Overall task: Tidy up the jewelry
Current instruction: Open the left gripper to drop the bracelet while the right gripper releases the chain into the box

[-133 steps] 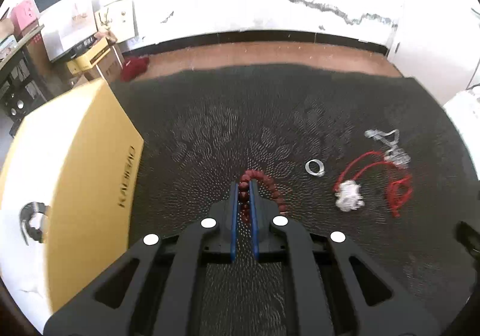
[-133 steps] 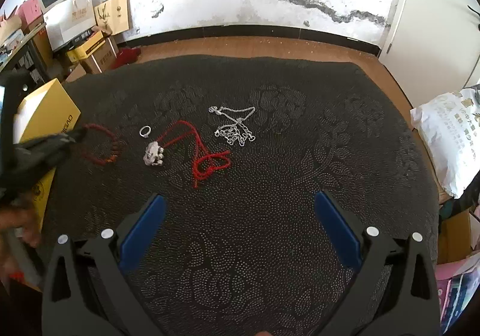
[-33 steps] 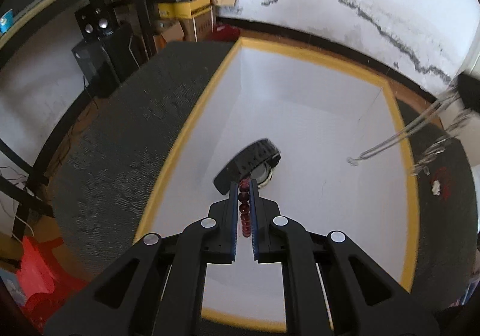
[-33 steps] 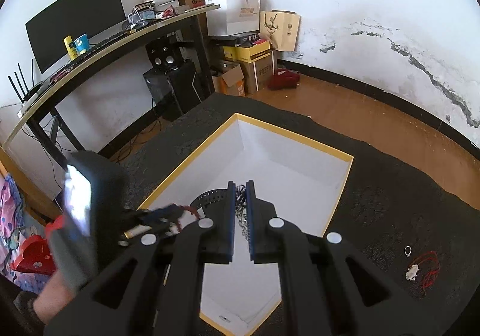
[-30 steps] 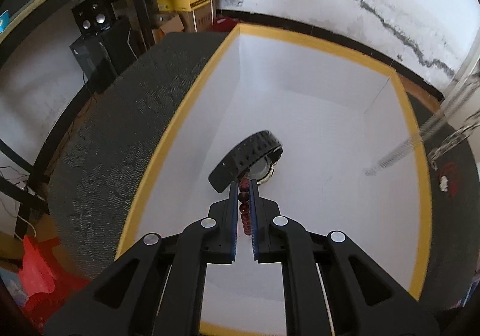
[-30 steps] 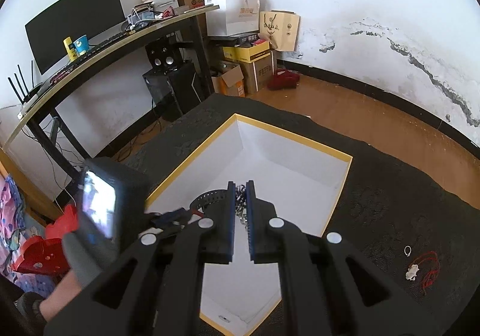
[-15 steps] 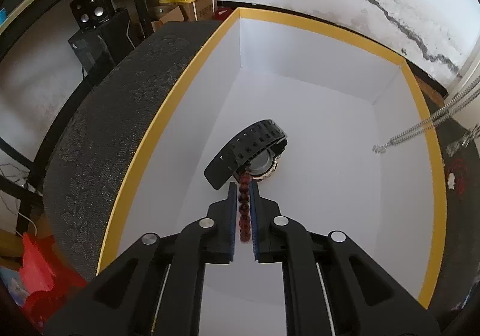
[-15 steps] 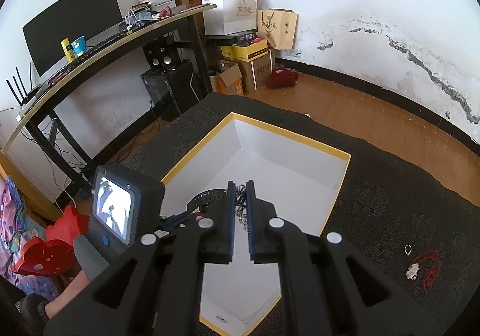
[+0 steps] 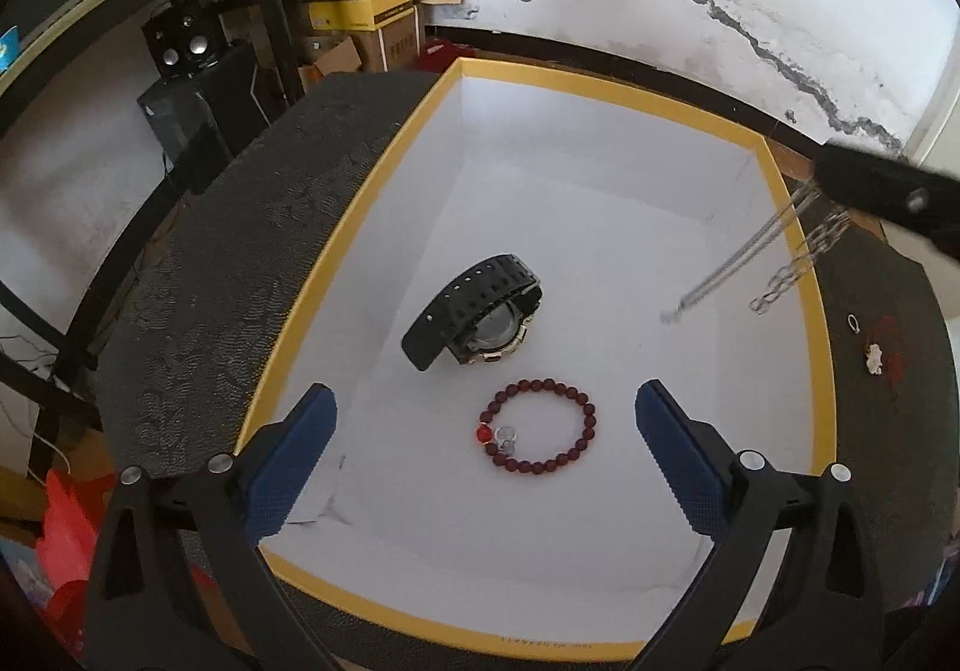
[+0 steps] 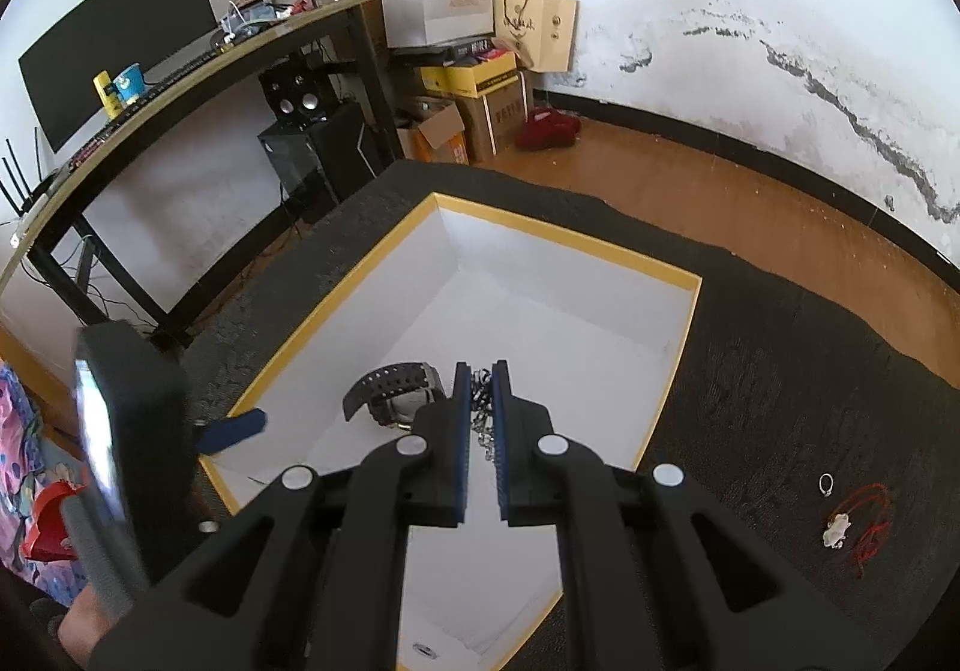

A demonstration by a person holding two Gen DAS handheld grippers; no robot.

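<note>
A yellow-rimmed white box (image 9: 606, 95) (image 10: 564, 245) sits on the dark patterned cloth. On its floor lie a black watch (image 9: 474, 311) (image 10: 390, 386) and a dark red bead bracelet (image 9: 537, 434), free of any grip. My left gripper (image 9: 486, 434) hangs over the bracelet, its jaws opening wide with nothing pressed between them. My right gripper (image 10: 480, 389) is shut on a silver chain necklace (image 10: 483, 428), which dangles over the box's right side (image 9: 756, 257). A silver ring (image 10: 826, 484) (image 9: 853, 321) and a red cord with a white charm (image 10: 864, 521) (image 9: 875, 359) lie on the cloth to the right.
A desk (image 10: 180, 65) with a monitor, speakers and cardboard boxes (image 10: 480, 95) stands behind the cloth on the left. A wooden floor (image 10: 720, 191) and a cracked white wall lie beyond. A person's hand (image 10: 78, 623) holds the left gripper's handle at lower left.
My left jaws sprang wide apart and the red bead bracelet dropped onto the box floor beside the watch. The right gripper with the chain sank a little toward the box.
</note>
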